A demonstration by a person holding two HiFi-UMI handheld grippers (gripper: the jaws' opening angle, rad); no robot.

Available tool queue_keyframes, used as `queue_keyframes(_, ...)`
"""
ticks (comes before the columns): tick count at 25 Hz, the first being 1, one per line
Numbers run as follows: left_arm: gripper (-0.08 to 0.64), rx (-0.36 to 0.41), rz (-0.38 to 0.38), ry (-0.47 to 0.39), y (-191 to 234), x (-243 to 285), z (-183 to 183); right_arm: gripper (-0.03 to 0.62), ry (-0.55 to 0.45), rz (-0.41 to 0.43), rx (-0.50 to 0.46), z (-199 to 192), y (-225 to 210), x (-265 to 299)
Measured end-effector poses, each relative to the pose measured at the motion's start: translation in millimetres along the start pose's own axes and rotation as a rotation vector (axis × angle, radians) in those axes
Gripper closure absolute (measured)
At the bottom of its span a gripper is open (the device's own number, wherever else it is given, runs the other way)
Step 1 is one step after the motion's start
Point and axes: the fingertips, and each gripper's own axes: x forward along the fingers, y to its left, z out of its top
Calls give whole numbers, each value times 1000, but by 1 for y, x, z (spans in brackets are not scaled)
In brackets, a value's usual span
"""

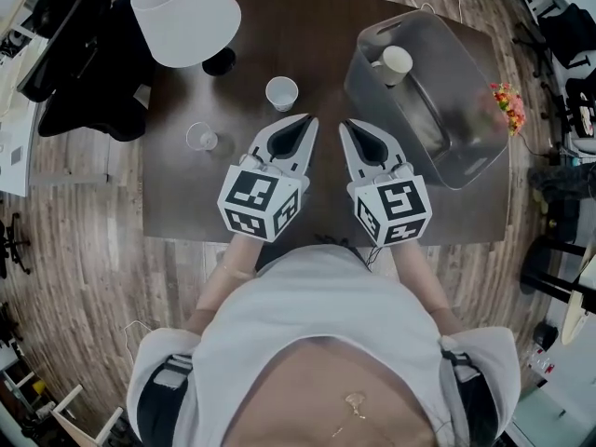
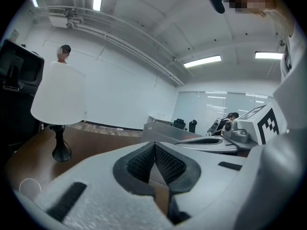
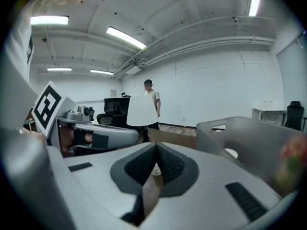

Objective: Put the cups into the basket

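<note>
White cup (image 1: pixel 281 92) stands upright on the table (image 1: pixel 186 203), just ahead of the left gripper (image 1: pixel 306 120) tips, not touching. Clear cup (image 1: pixel 202 138) sits further out, to that gripper's left. Third cup (image 1: pixel 396 63) is already inside the grey basket (image 1: pixel 438 110), at its far corner, ahead and right of the right gripper (image 1: pixel 345 126). Grippers are side by side, both with jaws closed tip to tip and nothing between them. Lamp (image 1: pixel 186 12) is beyond the cups, far left.
</note>
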Motion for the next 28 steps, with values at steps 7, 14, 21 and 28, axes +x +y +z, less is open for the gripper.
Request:
queue_keyframes(7, 549, -47, 114, -13, 33, -21, -4, 580, 43, 88, -36, -3, 19, 27)
queue_keyframes(14, 549, -99, 209, -13, 70, -50, -14, 284, 115, 238, 4, -11, 57, 65)
queue_keyframes(21, 549, -134, 247, -4, 94, -62, -24, 205, 168, 241, -88, -20, 64, 89)
queue_keyframes(28, 549, -163, 231, 22, 113, -49, -36, 189, 187, 192, -71, -25, 50, 115)
